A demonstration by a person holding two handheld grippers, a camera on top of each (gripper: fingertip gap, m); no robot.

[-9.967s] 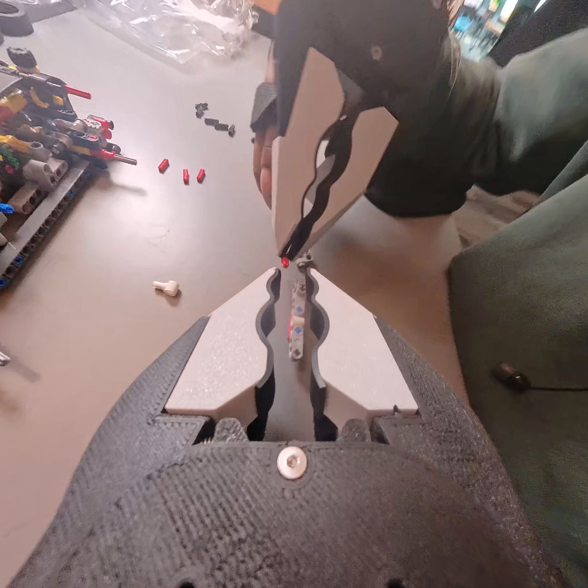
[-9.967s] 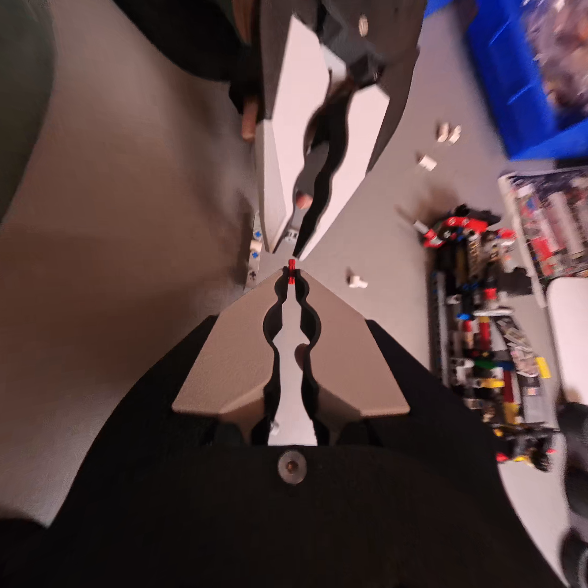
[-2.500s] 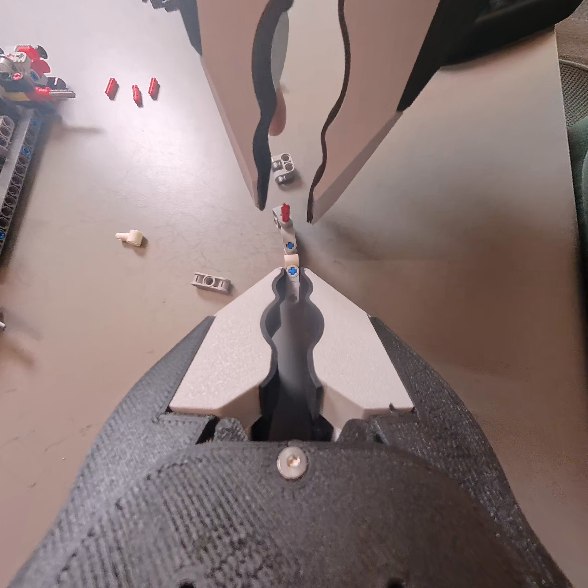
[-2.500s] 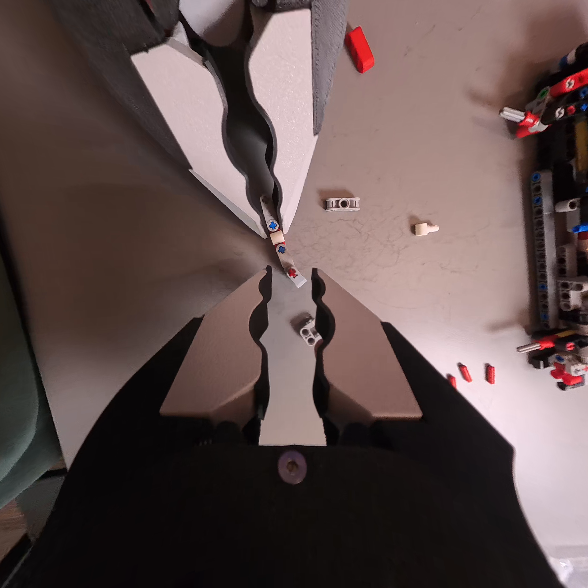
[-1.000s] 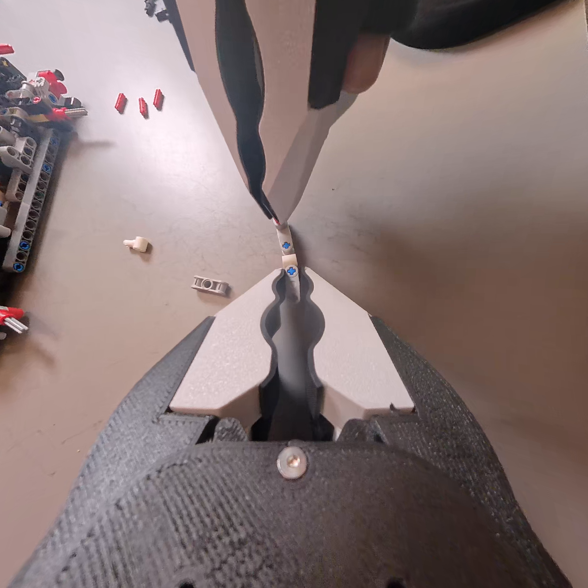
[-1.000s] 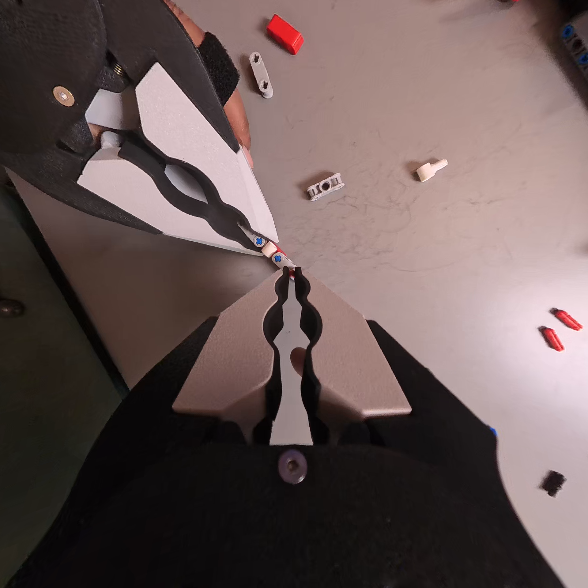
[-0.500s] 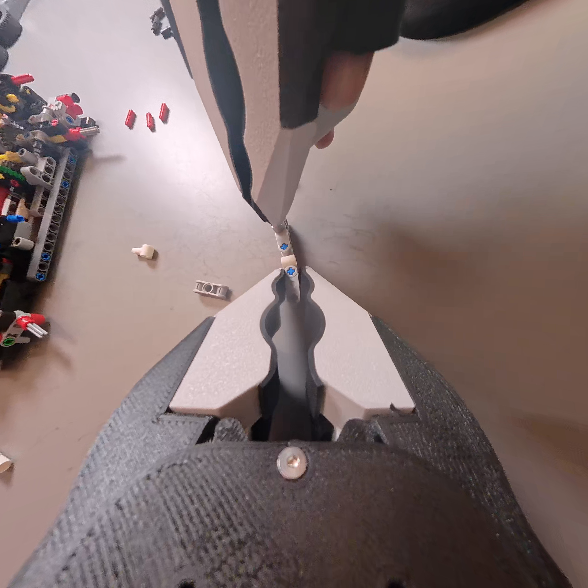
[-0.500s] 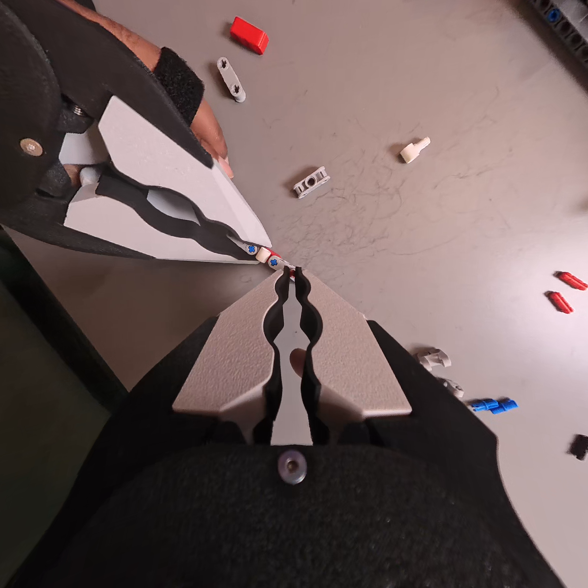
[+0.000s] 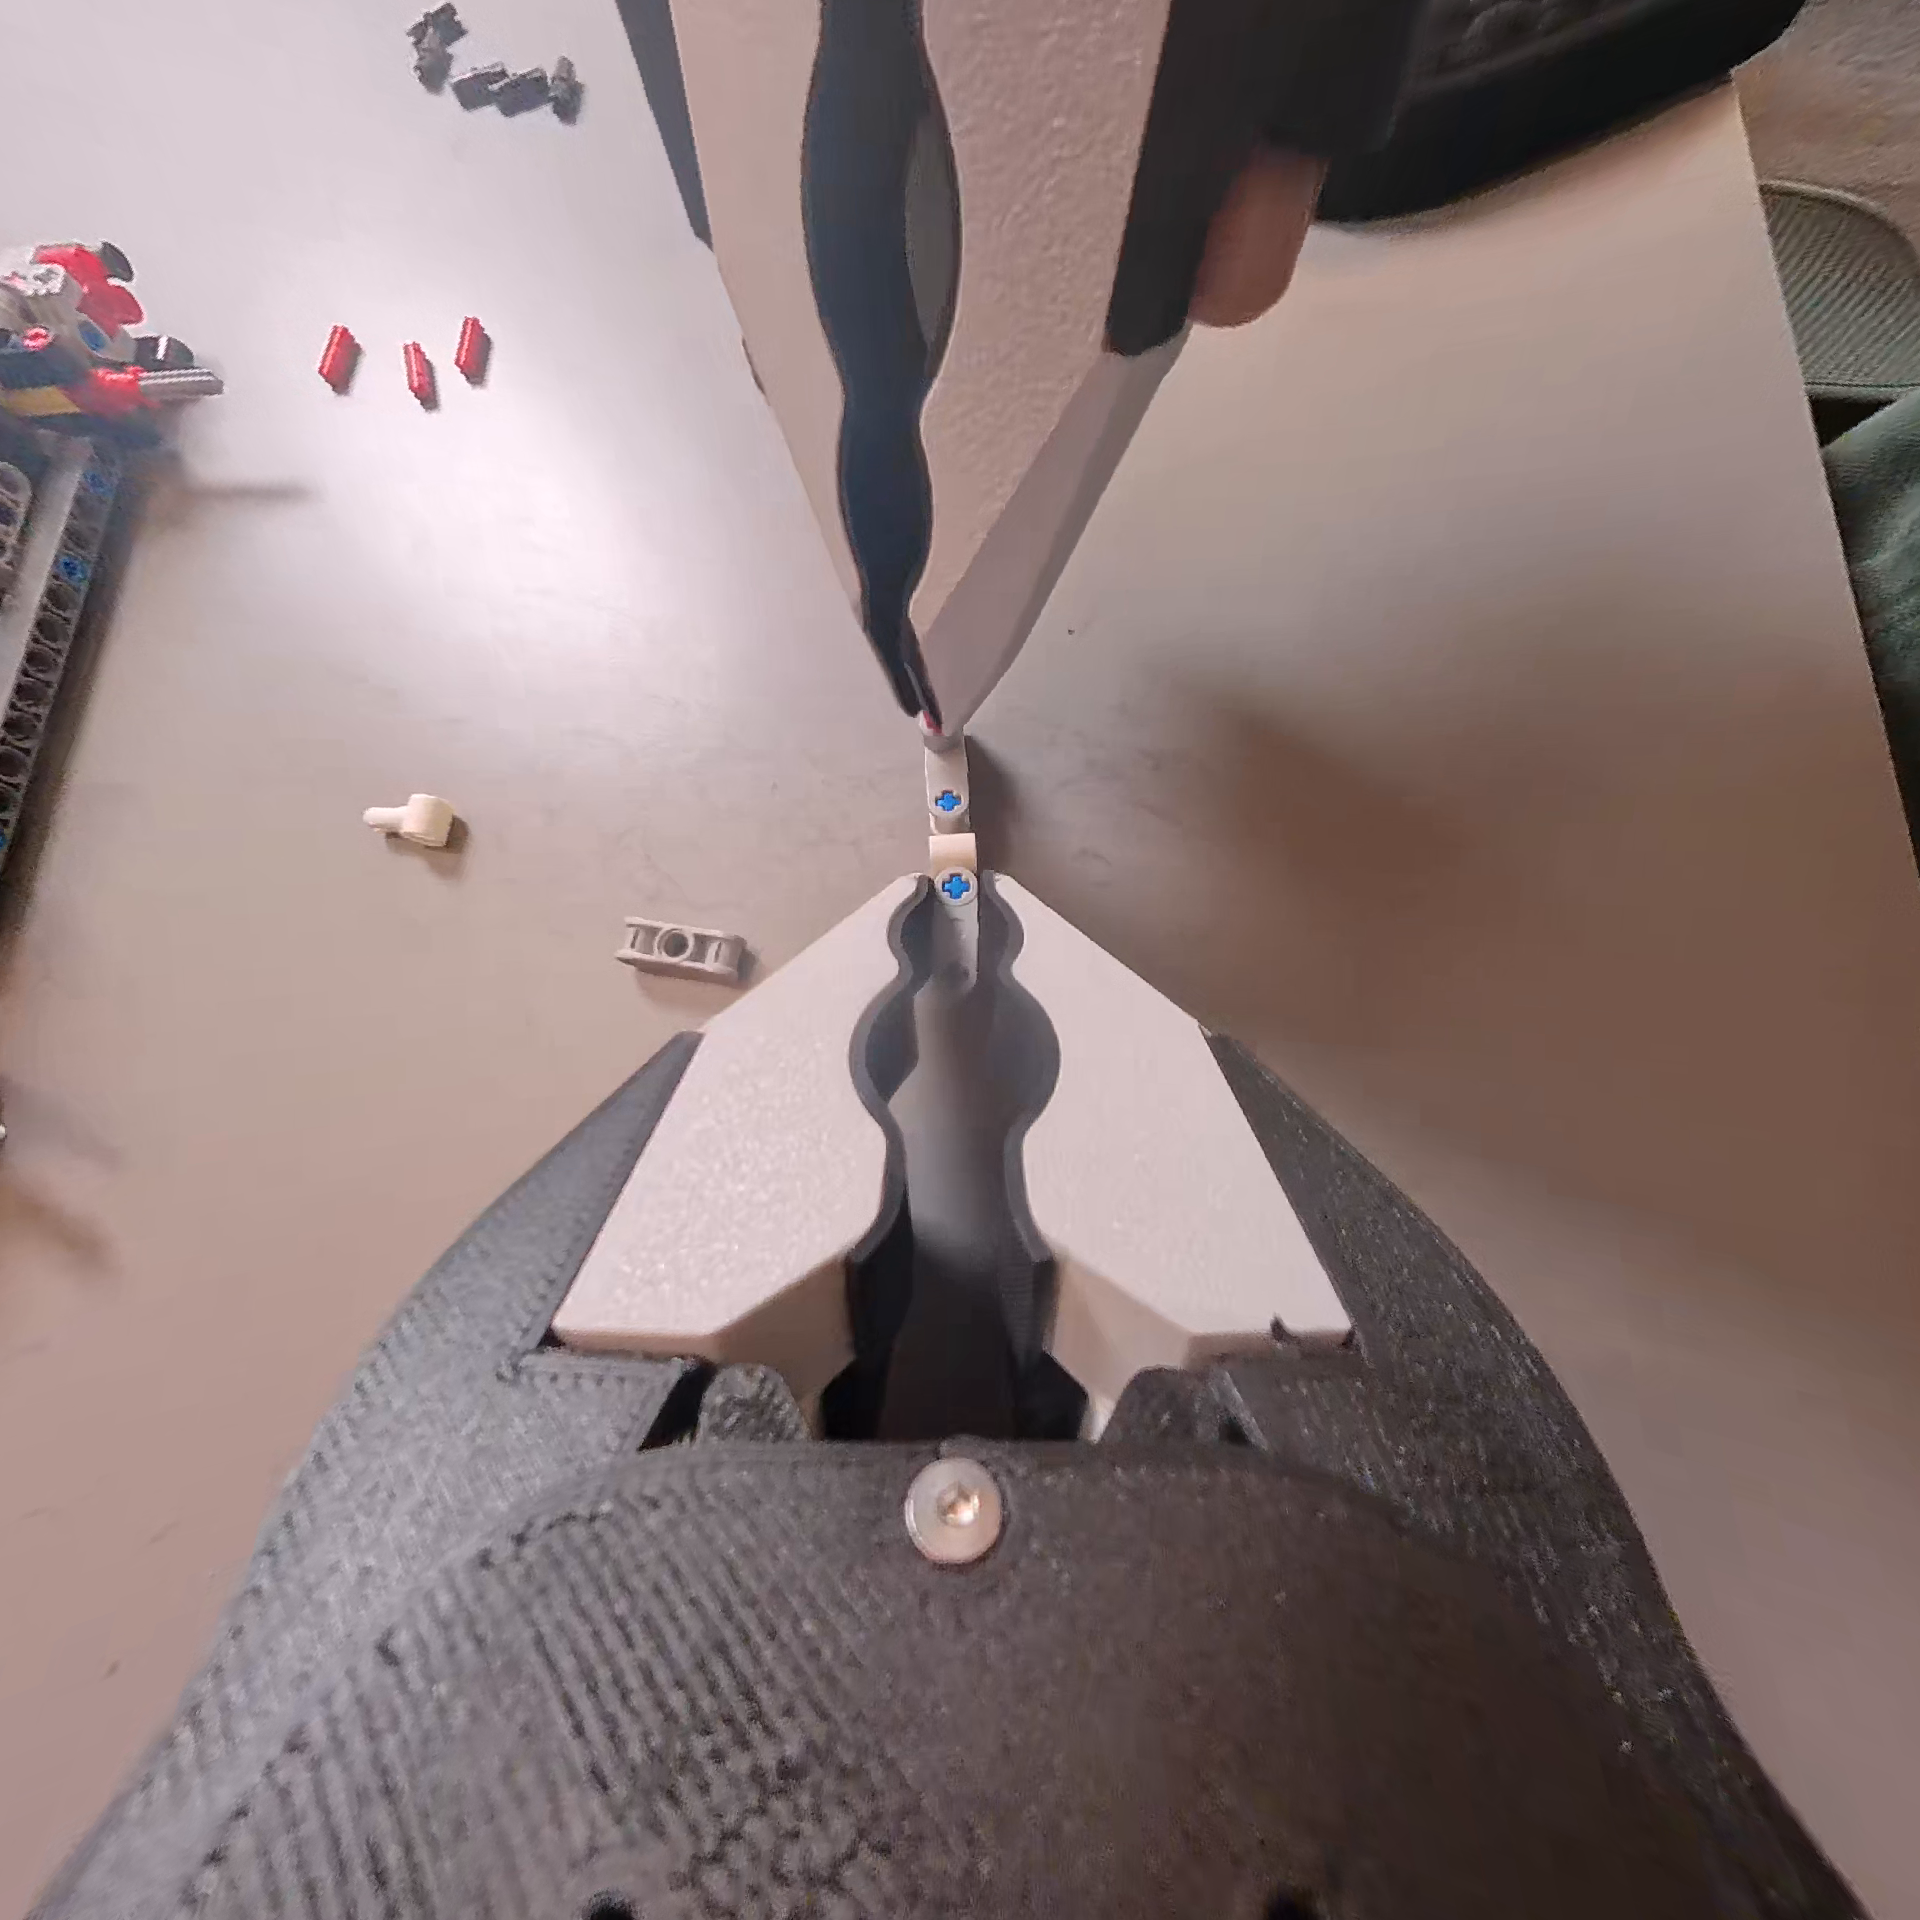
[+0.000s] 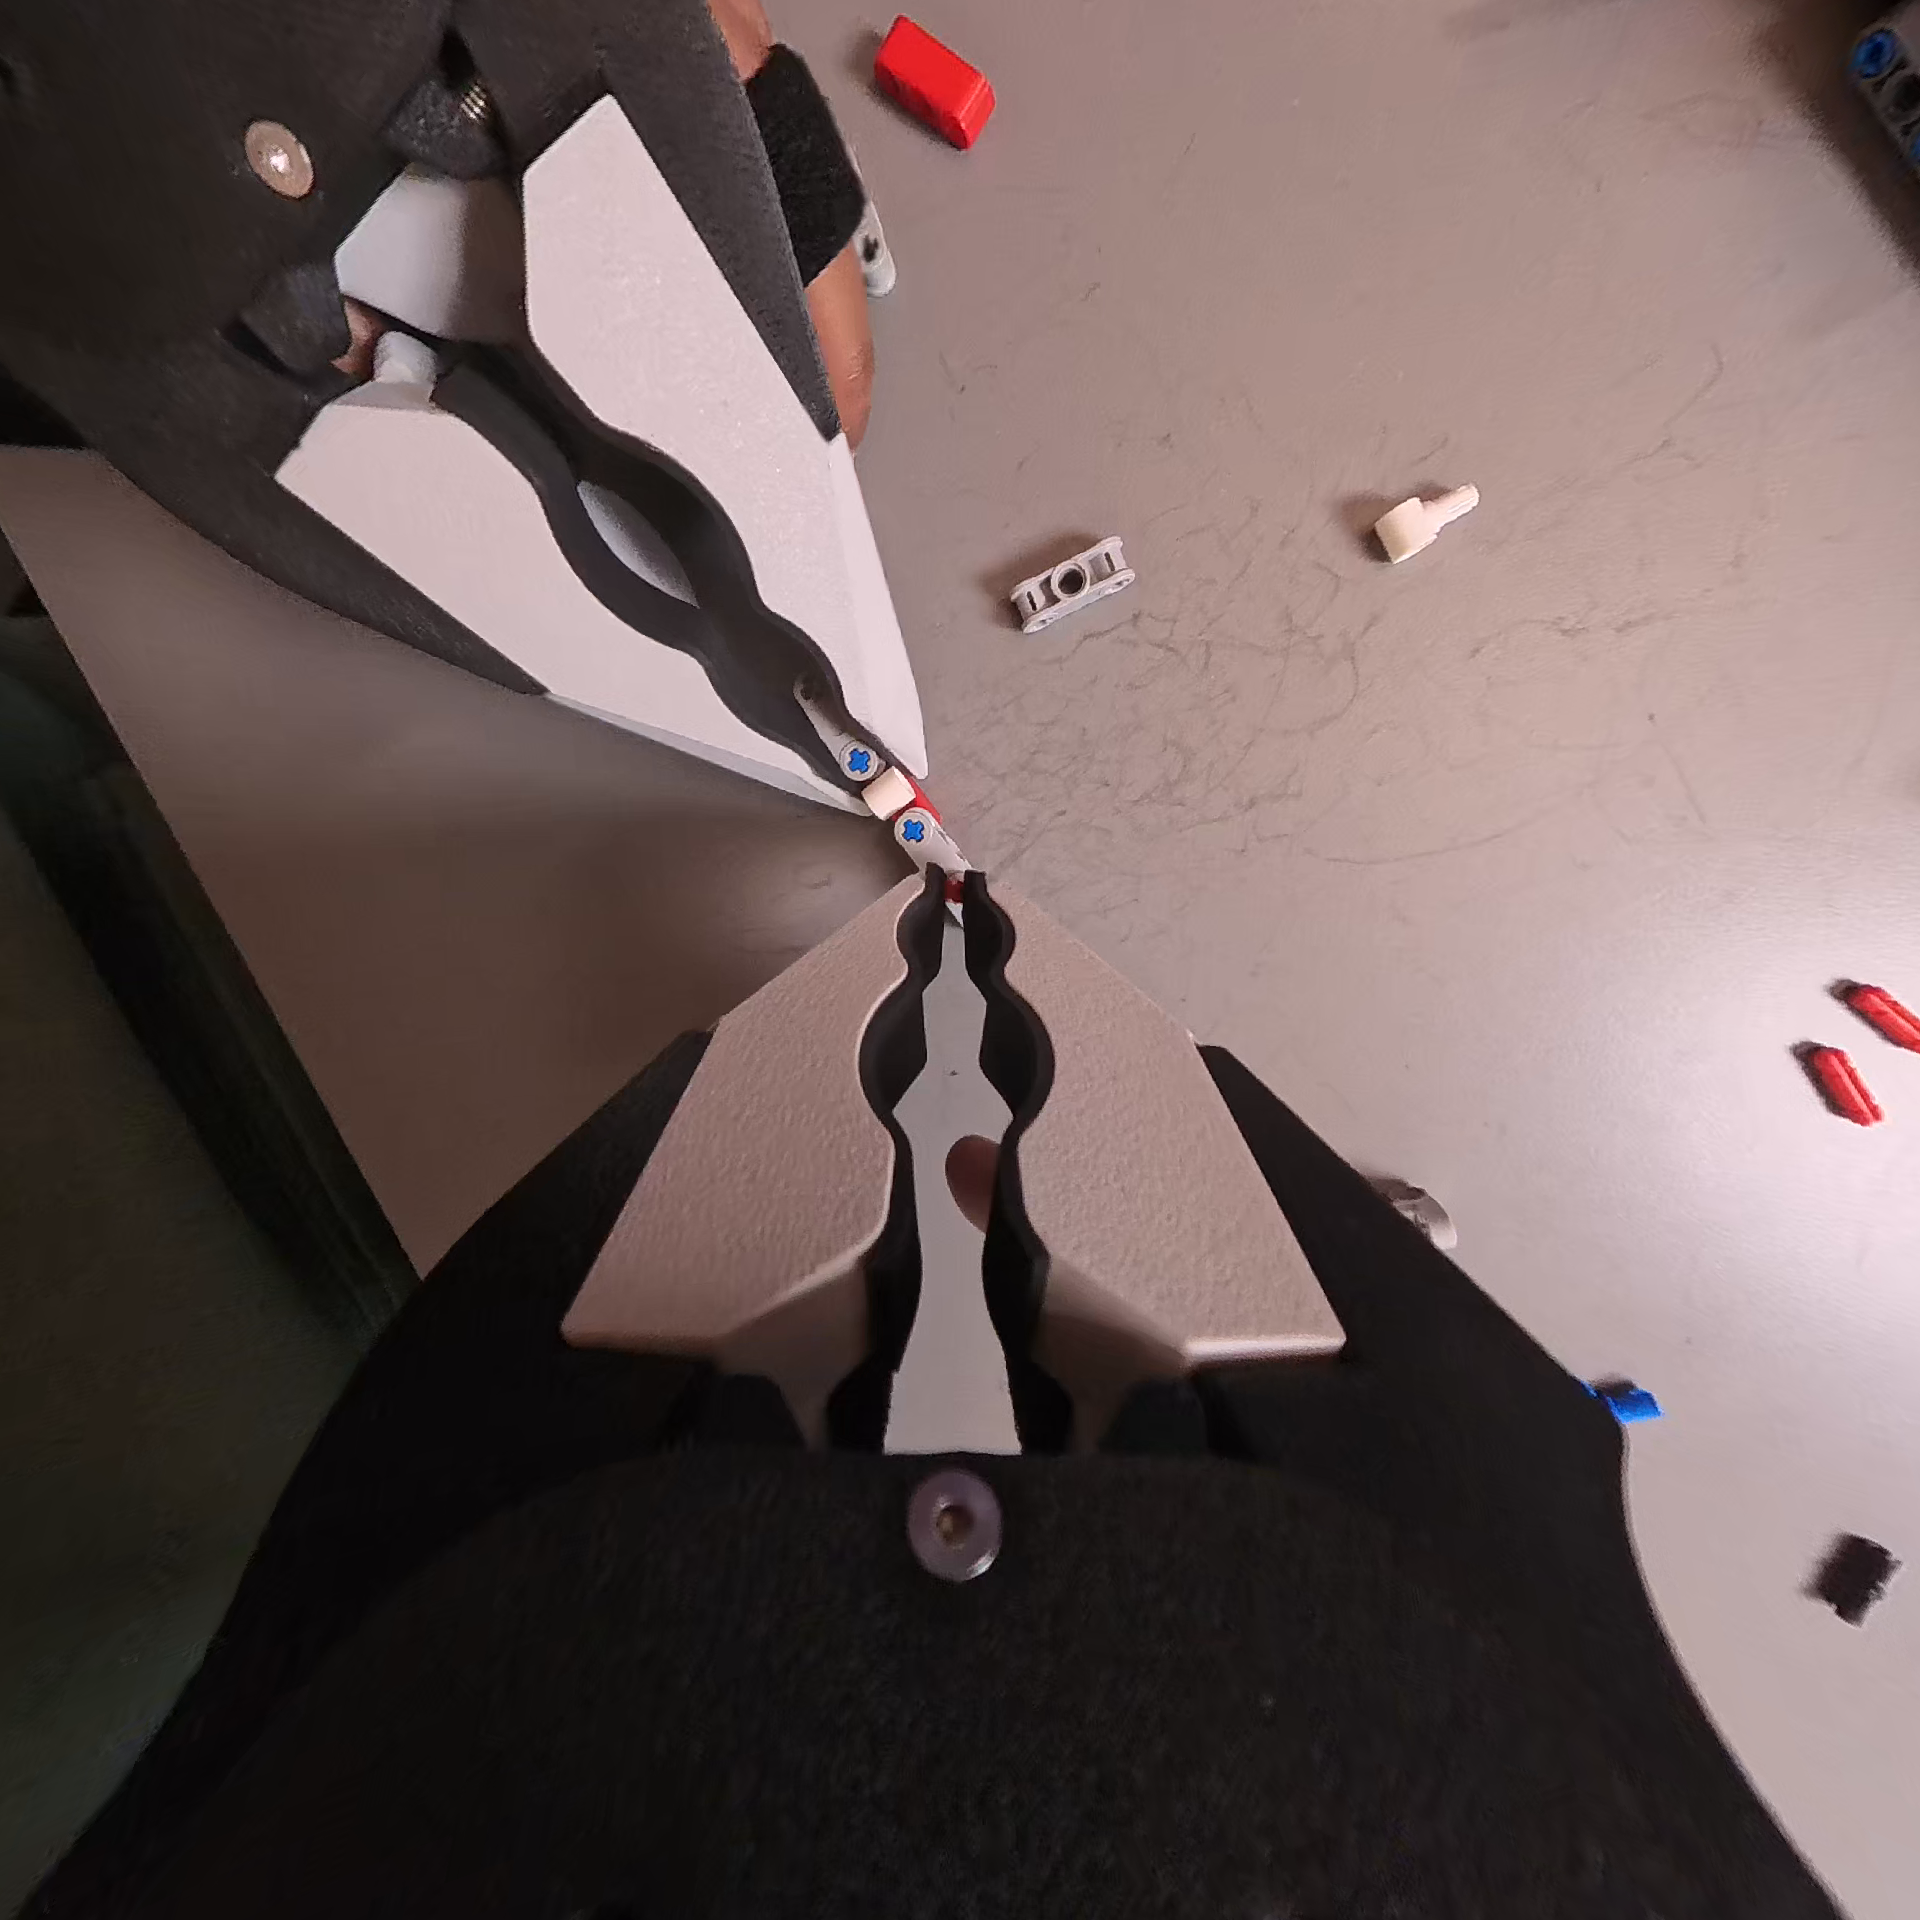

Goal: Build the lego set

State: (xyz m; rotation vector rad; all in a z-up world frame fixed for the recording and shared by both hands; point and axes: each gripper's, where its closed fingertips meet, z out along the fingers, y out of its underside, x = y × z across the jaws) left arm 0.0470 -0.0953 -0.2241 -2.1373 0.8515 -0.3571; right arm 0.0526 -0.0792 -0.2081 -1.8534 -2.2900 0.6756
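Grey-beige tabletop [image 10: 1455, 831], scuffed with fine scratches, strewn with loose parts. Left gripper [image 9: 956, 883] clamped at its very tips on one end of a small grey link assembly [image 9: 948, 800], held above the table; also seen from the other side [image 10: 883, 774] coming in from upper left. Assembly made of thin grey liftarms with two blue cross-axle ends showing, a cream bush between them, a bit of red behind. Right gripper [image 10: 951, 883] pinched nearly together on the far end of the same assembly [image 10: 914, 831], a sliver of red at its tips; from the left wrist view, reaching down from above [image 9: 930, 707] and meeting the assembly tip to tip. Both tools gripping the one piece from opposite ends, almost nose to nose. Fingertip [image 10: 971, 1164] visible through the gap between the right fingers. Lying on the table well apart from the grippers: grey connector with a round hole [image 10: 1070, 582], cream pin connector [image 10: 1413, 525], red brick [image 10: 933, 81] near the top edge, red pins [image 10: 1839, 1081] off to the right, a blue piece [image 10: 1621, 1403], a small black piece [image 10: 1855, 1584]. Three red pins [image 9: 410, 358] in a row, black bits [image 9: 499, 73] farther off, and the partly built model [image 9: 62, 343] at the left edge.
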